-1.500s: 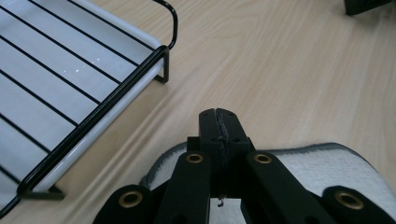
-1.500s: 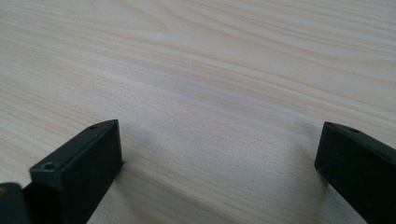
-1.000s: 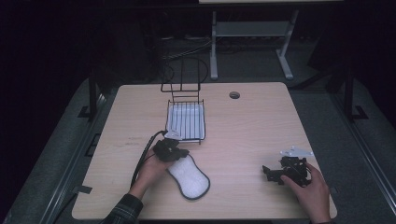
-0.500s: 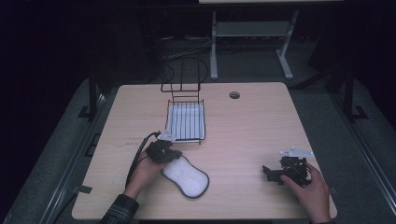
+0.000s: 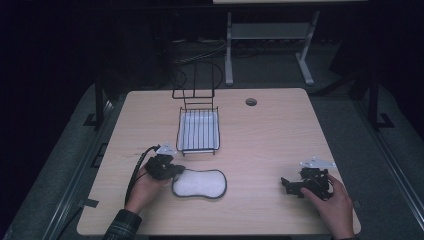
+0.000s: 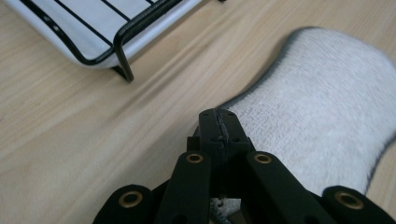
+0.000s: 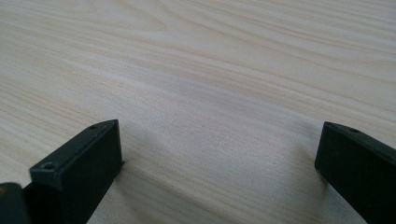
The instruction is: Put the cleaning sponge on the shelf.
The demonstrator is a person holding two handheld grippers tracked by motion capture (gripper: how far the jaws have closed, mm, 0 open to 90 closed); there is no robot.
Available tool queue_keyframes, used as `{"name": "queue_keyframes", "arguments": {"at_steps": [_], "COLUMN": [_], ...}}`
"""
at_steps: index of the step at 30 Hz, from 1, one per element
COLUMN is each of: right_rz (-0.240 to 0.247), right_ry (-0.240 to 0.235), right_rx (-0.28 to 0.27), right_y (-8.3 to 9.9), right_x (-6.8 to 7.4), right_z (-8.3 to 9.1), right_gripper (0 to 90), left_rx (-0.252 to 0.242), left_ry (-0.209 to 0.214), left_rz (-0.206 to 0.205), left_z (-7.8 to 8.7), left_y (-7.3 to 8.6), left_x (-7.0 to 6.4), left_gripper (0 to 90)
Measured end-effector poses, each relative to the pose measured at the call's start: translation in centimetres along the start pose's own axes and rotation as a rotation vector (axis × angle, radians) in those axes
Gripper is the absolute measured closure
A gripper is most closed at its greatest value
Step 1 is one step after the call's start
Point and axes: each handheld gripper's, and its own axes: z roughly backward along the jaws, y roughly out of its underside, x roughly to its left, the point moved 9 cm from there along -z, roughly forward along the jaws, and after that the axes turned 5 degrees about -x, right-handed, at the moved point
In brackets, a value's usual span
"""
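Cloth pad (image 5: 200, 183), white, fluffy, oblong with a grey edge, lies flat on the tabletop (image 5: 270, 135) at 6 o'clock from the wire rack (image 5: 198, 131). Left gripper (image 5: 176, 171) fingers pinch its 9 o'clock edge; right gripper (image 5: 286, 185) fingers gape wide, empty.

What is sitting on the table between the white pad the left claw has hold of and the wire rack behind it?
Nothing visible. The left claw is shut on the near edge of the white pad, and only bare table lies between the pad and the wire rack. The rack's raised front wire would still have to be cleared.
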Motion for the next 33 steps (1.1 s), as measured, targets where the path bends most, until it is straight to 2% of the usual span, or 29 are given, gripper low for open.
{"name": "queue_keyframes", "arguments": {"at_steps": [12, 22, 24, 33], "right_rz": [0.0, 0.0, 0.0, 0.0], "right_ry": [0.0, 0.0, 0.0, 0.0], "right_rx": [0.0, 0.0, 0.0, 0.0], "right_y": [0.0, 0.0, 0.0, 0.0], "right_x": [0.0, 0.0, 0.0, 0.0], "right_z": [0.0, 0.0, 0.0, 0.0], "right_gripper": [0.2, 0.2, 0.2, 0.2], "left_rx": [0.012, 0.005, 0.01, -0.005], "left_ry": [0.01, -0.004, -0.004, -0.007], "left_rz": [0.009, 0.048, 0.044, 0.05], "left_z": [1.4, 2.9, 3.1, 3.6], "left_y": [1.5, 3.2, 3.5, 3.5], "left_x": [-0.9, -0.9, -0.9, -1.0], "left_gripper": [89.8, 89.7, 89.8, 89.6]}}
